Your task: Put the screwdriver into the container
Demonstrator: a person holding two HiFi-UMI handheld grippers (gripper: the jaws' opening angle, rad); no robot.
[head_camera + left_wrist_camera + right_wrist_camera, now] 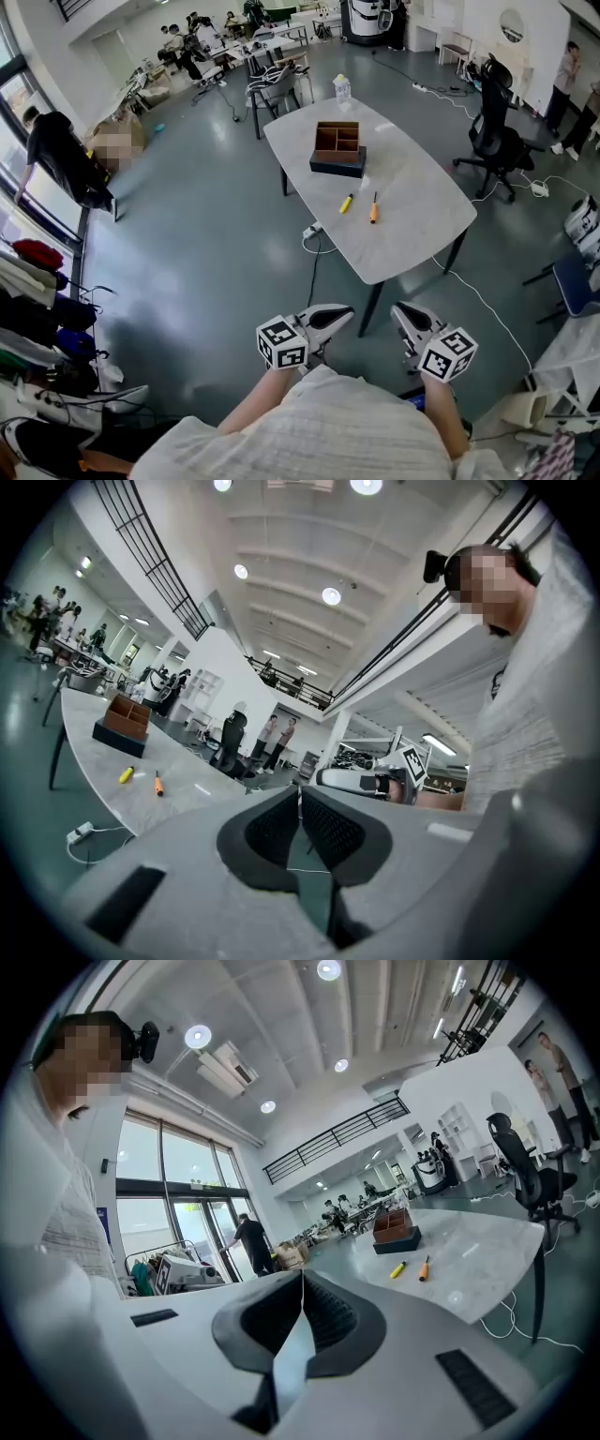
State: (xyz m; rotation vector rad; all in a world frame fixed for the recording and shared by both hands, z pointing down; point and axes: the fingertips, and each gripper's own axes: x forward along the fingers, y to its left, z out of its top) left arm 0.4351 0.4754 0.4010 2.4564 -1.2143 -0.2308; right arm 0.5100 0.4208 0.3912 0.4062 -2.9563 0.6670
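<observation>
Both grippers hang close to the person's body at the bottom of the head view, well apart from the work. The left gripper [339,317] and the right gripper [401,315] each have their jaws pressed together at the tips, with nothing between them. The orange-handled screwdriver [373,208] lies flat on the pale surface [417,206] in the middle of the frame. It is just beside a yellow tool [346,203] and near, but not touching, the compartmented container [338,150] above it. The likeliest slip is a mix-up, since the two small tools lie side by side and a hasty reach could take the yellow one or nudge both. Neither gripper has parted its jaws yet, so arriving closed would only push the screwdriver, which looks free to roll toward the surface's edge. A white cable [314,246] trails on the floor by the near corner, where a step toward the surface could catch it. Only the head view shows the container's dividers from above and both grippers at once. The left gripper view puts the tools small at its left edge and shows the other gripper in its middle. The right gripper view places the tools at its right, seen low across the surface.
</observation>
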